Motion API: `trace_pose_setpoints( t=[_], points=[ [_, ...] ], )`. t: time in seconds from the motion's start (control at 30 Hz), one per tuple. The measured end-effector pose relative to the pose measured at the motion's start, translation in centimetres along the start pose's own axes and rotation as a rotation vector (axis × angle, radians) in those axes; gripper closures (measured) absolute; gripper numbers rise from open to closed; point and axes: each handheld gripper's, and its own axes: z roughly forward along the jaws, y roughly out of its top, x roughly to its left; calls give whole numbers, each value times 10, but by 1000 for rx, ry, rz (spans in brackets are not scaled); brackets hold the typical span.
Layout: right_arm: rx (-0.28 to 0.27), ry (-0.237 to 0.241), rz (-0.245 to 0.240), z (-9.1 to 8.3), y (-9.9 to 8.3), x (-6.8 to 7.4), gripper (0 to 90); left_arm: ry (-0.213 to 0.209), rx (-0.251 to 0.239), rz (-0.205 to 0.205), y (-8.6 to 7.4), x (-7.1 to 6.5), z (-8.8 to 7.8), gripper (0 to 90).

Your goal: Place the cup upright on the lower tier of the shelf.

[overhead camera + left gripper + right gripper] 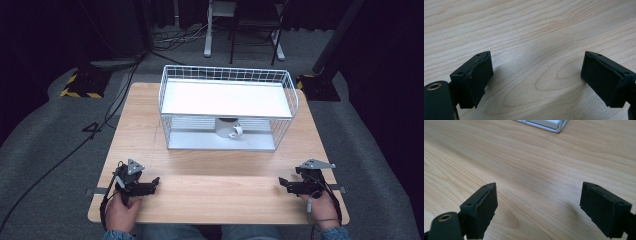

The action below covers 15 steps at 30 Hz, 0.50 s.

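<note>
Two tongs were on record, both resting low at the near edge of the desk (210, 185), each held in one of your hands. Left tongs (156, 183): jaws spread wide, nothing between them, bare wood ahead. Right tongs (281, 183): likewise spread and empty.

One mug (226, 127), white, stood well ahead of both tongs and between them, on the lower level of the wire rack (227, 107), under its white shelf (227, 97), handle turned toward your right tongs.

Risks, as judged:
- Reaching in from the front, your tongs could have caught the rack's wire front or the shelf above, since the opening looked low.
- A pinch on the round wall could have slipped, or tipped the mug.
- A snagged wire could have dragged the light rack across the desk.
</note>
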Motion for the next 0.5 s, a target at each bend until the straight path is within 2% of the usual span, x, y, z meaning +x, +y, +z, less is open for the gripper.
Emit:
trace_pose_setpoints(
  t=[0.23,0.33,0.5],
  points=[
    [25,-24,-35,6,-7,2,130,0,0,0,0,0,0,110],
    [-20,-32,-48,10,-12,3,54,0,0,0,0,0,0,110],
    [-14,-34,-50,10,-12,2,38,-1,1,0,0,0,0,110]
  ],
)
